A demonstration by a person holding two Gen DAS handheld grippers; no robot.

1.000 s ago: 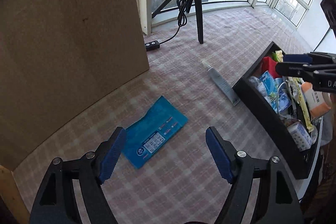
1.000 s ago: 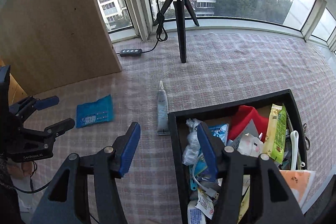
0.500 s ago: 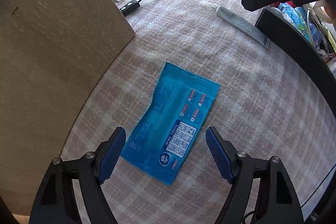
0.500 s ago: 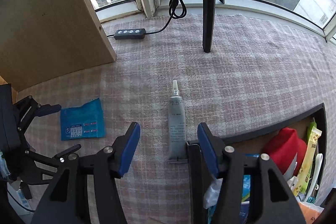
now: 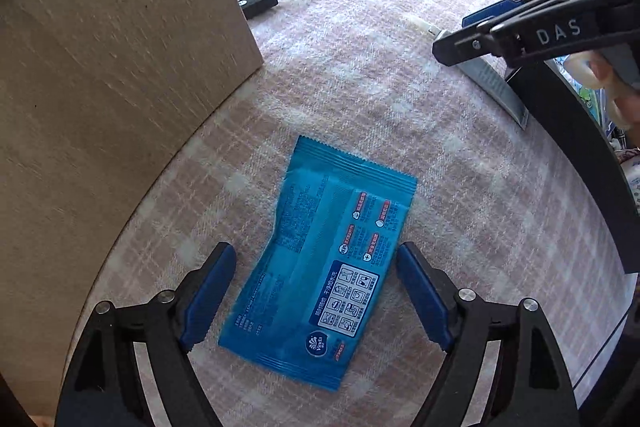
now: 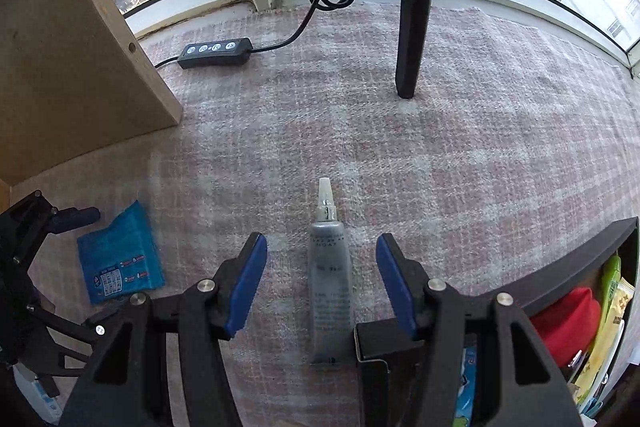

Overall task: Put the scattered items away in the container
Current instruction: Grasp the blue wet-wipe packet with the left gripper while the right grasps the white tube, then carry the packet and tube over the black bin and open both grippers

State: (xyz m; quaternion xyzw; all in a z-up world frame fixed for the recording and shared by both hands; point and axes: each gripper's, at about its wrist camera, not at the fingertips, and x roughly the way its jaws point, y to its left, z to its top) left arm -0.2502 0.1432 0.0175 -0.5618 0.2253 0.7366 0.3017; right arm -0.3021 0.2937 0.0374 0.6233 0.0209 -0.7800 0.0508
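Both grippers have dropped closer to the checked cloth since a second ago, each now centred over its own item.

Left gripper (image 5: pixel 316 291): jaws wide and opening a little further, straddling the blue wipes packet (image 5: pixel 320 259), which lies flat on the cloth; pads clear of it on both sides, nothing held. The packet sits skewed, long axis running roughly 1 to 7 o'clock in the left wrist view.

Right gripper (image 6: pixel 320 283): jaws parted, steady, nothing gripped. The grey tube (image 6: pixel 329 287) lies between them, nozzle toward 12 o'clock, crimped end just beside the corner of the black container (image 6: pixel 560 255) at about 4 o'clock.

Judgement on the step:
- The packet is thin and limp, so get the pads right down to the cloth before closing, and expect it to buckle upward.
- Close on the tube across its body; the right-hand finger looks near the container corner, so watch for snagging.

Hard to read:
- Container cut off by the frame; contents only partly seen (red item, yellow-green packets).
- Tube lettering illegible.
- Whether either gripper's fingertips touch the cloth: cannot tell.
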